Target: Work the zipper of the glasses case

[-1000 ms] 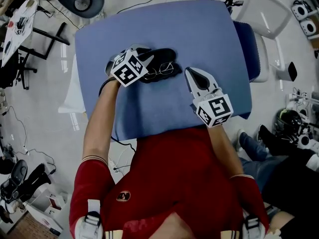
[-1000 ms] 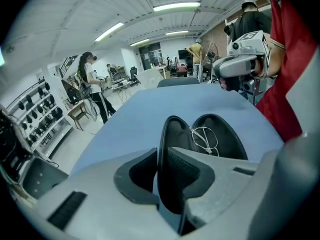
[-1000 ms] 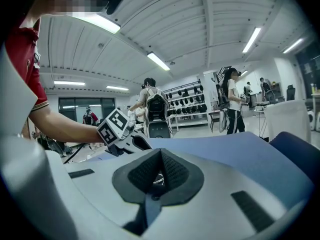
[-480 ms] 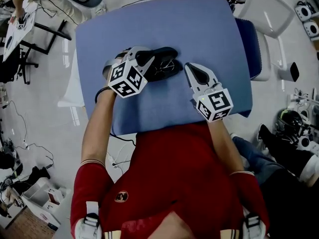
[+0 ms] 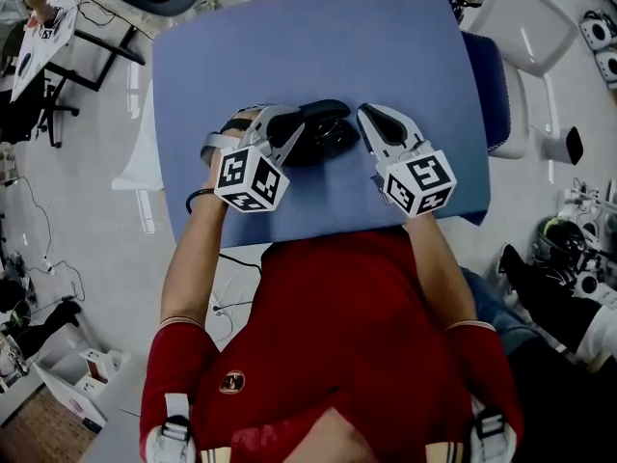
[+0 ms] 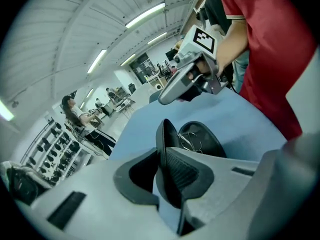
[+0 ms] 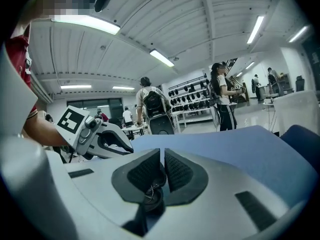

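Note:
A black glasses case (image 5: 328, 135) lies open on the blue table (image 5: 318, 46), with wire-framed glasses (image 6: 192, 140) in its shell. My left gripper (image 5: 292, 122) comes in from the case's left. Its jaws have just been closing, and they are shut on the raised lid (image 6: 164, 134), which stands on edge between the pads. My right gripper (image 5: 365, 114) hovers just right of the case with its pads almost touching. A dark bit with thin wire (image 7: 150, 193) shows low in its slit, and I cannot tell if it is pinched. The left gripper view also shows the right gripper (image 6: 165, 96).
A white chair (image 5: 525, 27) and a blue seat (image 5: 487, 85) stand at the table's right edge. Cables and gear lie on the floor around. People and equipment racks (image 7: 192, 104) fill the hall behind.
My left gripper has pulled back toward me with the lid in its jaws. The case now sits closer to the right gripper's tips. The right gripper has stayed put.

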### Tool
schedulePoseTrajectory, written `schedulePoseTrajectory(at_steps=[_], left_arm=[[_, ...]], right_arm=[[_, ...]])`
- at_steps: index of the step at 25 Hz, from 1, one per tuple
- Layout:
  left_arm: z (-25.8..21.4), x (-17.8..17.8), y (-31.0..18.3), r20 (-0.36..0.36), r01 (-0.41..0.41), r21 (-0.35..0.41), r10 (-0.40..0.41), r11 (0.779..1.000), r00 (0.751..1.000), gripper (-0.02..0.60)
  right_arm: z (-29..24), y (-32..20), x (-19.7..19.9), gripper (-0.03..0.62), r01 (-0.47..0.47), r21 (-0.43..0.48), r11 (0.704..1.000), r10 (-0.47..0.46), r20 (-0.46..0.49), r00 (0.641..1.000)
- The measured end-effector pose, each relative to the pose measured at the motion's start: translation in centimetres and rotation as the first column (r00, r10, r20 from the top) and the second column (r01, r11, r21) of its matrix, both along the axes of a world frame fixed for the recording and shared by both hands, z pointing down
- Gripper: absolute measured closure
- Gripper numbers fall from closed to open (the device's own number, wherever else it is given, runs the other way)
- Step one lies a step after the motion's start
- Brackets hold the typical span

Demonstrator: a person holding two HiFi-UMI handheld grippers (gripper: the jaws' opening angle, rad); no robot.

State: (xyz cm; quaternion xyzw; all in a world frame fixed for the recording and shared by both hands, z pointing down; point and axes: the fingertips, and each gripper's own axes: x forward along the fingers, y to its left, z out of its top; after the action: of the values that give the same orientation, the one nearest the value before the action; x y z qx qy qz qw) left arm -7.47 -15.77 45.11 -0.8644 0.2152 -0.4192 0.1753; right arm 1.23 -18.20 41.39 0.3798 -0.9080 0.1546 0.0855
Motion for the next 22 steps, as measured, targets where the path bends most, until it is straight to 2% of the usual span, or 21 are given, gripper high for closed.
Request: schedulePoseTrajectory(at_steps=[1,3,10,17,22], left_arm=[[-0.1,0.1,0.3,0.008,-0.002,0.017,0.002,1.000,1.000,0.534],[-0.2,0.1,1.1,0.019,-0.007,0.046,0.006,0.999,1.000,0.534],[-0.5,0.8,3.6,0.034,-0.019,0.099,0.016,0.995,0.999,0.532],[0.0,1.2,5.7,0.087,-0.072,0.180,0.057,0.981,0.995,0.532],[0.3,1.7,7.3,0.076,-0.097,0.170,0.085,0.981,0.994,0.532]], right_arm=[[0.0,-0.2,-0.2,0.580,0.015,-0.007,1.000,-0.015,0.001,1.000],[0.1,-0.3,-0.9,0.519,0.045,-0.017,0.999,-0.045,0.001,0.999],[-0.6,0.0,-3.1,0.488,0.194,-0.032,0.980,-0.194,0.009,0.981],[0.4,2.4,-5.0,0.468,0.365,-0.045,0.930,-0.367,-0.075,0.927],[1.2,5.0,-5.4,0.471,0.459,-0.022,0.888,-0.456,-0.173,0.873]])
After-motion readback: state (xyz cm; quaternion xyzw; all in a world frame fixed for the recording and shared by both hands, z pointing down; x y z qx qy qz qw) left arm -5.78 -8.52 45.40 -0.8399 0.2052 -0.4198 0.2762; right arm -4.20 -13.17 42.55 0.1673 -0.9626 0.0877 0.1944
